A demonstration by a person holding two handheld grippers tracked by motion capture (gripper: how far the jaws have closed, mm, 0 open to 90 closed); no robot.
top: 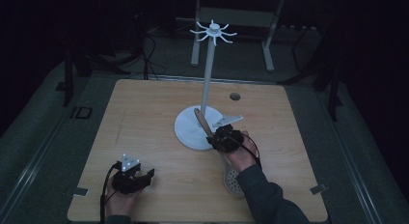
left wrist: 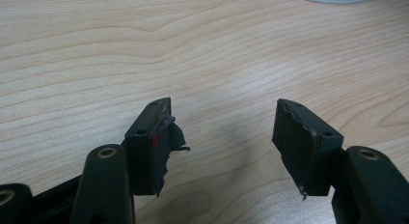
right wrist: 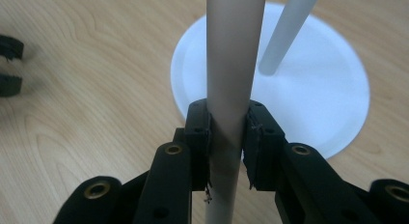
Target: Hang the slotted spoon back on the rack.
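The long utensil with a light brown wooden handle (right wrist: 231, 64) is held near the front right of the white stand, and its handle leans up and to the left over the stand's round base. In the right gripper view the two black jaws of the right hand-held gripper (right wrist: 230, 137) are clenched on this handle from both sides, so it is grasping the utensil. In the high view the right hand-held gripper (top: 226, 138) is just at the front right edge of the base, and a pale perforated head (top: 234, 181) of the utensil shows below the hand (top: 241, 156), close to the dark sleeve (top: 267, 195).

The tall white stand (top: 207, 84) has a flat round base (top: 185, 130), a thin upright pole, and a crown of short hooks (top: 213, 32) at the top. It stands near the middle of the light wooden worktop (top: 144, 122).

The left hand-held gripper (top: 137, 178) rests low at the front left of the worktop, well apart from the stand. In the left gripper view the left hand-held gripper (left wrist: 224, 137) is released: its jaws are wide apart with bare wood between them, and the pads (left wrist: 296, 137) look torn at the edges.

A small dark round hole (top: 235, 96) is in the worktop behind the stand.
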